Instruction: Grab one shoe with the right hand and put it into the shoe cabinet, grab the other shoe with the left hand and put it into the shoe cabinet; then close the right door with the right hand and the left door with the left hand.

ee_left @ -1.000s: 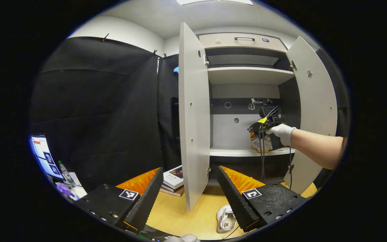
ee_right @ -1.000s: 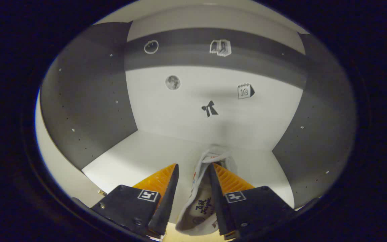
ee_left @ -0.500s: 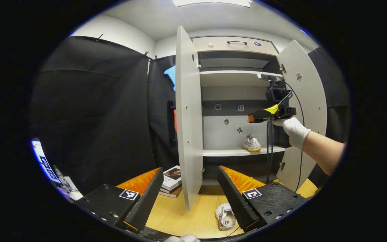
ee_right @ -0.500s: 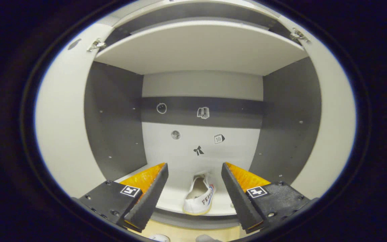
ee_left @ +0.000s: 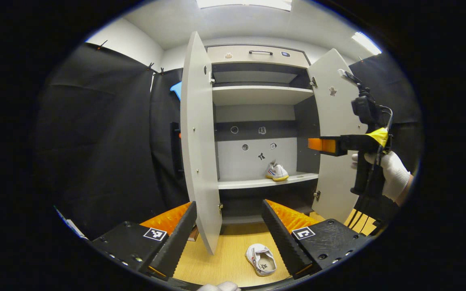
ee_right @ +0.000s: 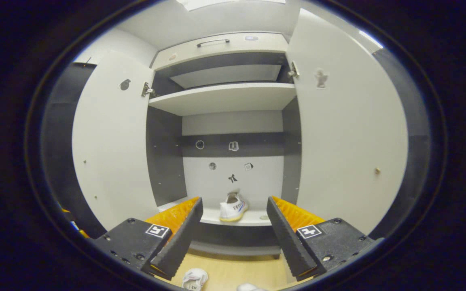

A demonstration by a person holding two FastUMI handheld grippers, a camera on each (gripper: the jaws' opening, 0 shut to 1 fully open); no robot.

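Over on the left, the left hand-held gripper point(ee_left: 229, 230) hangs with fingers spread wide and empty, and the left door point(ee_left: 199, 141) stands open edge-on right ahead of it. Down on the wooden floor lies the second white shoe point(ee_left: 261, 259), between the fingertips and just beside the right one, not yet touched. Moving right, the first white shoe point(ee_right: 232, 207) sits on the lower shelf point(ee_left: 267, 181) of the shoe cabinet point(ee_right: 225, 87), toe towards the back wall. The right hand-held gripper point(ee_right: 235, 226), fingers wide and empty, points in from beside the open right door point(ee_right: 348, 141). The risk, I'd say: reaching down, the left gripper could clip that door's edge, or pinch only the soft collar and drop the shoe.
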